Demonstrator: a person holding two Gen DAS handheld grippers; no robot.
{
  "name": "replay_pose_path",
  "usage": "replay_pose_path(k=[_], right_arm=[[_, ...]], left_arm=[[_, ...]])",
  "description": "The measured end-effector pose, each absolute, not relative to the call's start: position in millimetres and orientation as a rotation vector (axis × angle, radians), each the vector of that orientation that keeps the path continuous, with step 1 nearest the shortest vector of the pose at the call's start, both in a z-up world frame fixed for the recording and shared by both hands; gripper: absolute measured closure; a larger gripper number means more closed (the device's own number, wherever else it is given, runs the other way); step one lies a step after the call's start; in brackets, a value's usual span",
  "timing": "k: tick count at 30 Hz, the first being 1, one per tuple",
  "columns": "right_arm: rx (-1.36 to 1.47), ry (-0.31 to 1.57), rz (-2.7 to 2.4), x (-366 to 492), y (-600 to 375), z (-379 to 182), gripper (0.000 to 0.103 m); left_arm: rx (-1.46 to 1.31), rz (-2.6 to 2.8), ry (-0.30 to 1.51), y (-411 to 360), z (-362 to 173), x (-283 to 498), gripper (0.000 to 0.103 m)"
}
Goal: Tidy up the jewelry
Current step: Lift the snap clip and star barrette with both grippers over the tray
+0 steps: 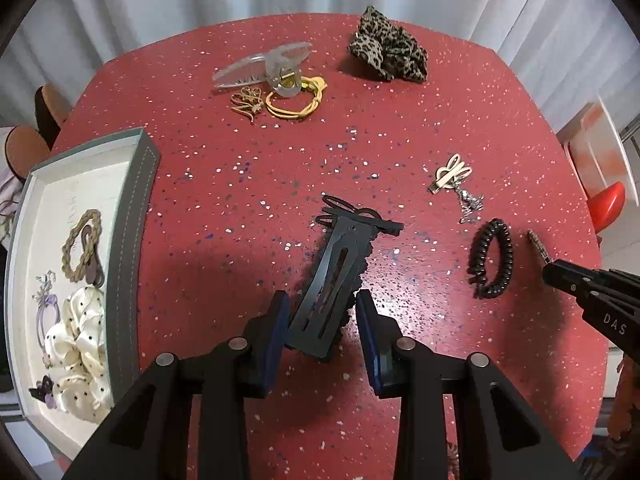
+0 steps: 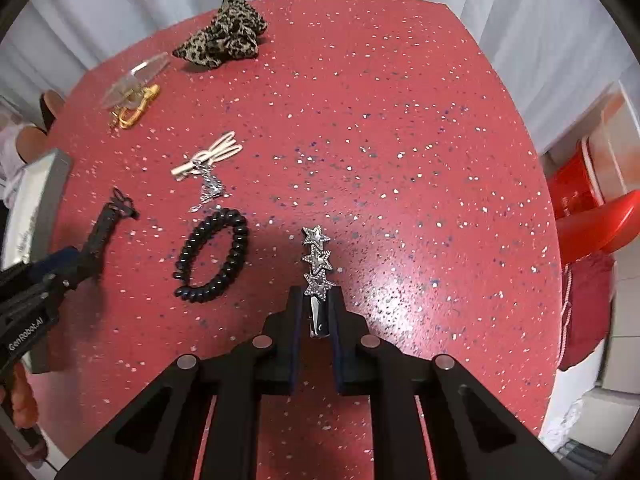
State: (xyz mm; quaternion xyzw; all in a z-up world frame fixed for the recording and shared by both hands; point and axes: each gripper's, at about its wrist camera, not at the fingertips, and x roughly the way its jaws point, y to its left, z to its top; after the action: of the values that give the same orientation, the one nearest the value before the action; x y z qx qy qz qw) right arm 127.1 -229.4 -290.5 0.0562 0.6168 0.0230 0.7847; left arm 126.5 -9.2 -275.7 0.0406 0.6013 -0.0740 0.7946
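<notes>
— Progress? Where do the pieces stand?

— Tray (image 1: pixel 132 216), left of frame, holds several pieces; about seven lie on the table (image 1: pixel 400 120).

— Tongs?

— Left gripper (image 1: pixel 322 316) wide astride the black clip (image 1: pixel 336 280), not closed. Right gripper (image 2: pixel 318 312) narrow, clamping the star clip (image 2: pixel 317 260). Roughly a third done, I judge.

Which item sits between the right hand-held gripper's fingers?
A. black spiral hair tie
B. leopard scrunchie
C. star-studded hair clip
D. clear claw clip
C: the right hand-held gripper is closed on the plain end of the star-studded hair clip, its three stars pointing forward over the red table.
</notes>
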Motion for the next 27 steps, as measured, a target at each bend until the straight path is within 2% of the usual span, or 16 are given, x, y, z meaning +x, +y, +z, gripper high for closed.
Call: replay_pose_path(k=[27], right_arm=[[0.222, 1.319, 0.100, 95.8, -233.2, -249.1, 0.092]], left_arm=[[0.010, -0.141, 1.266, -2.9, -241.1, 87.3, 0.067]])
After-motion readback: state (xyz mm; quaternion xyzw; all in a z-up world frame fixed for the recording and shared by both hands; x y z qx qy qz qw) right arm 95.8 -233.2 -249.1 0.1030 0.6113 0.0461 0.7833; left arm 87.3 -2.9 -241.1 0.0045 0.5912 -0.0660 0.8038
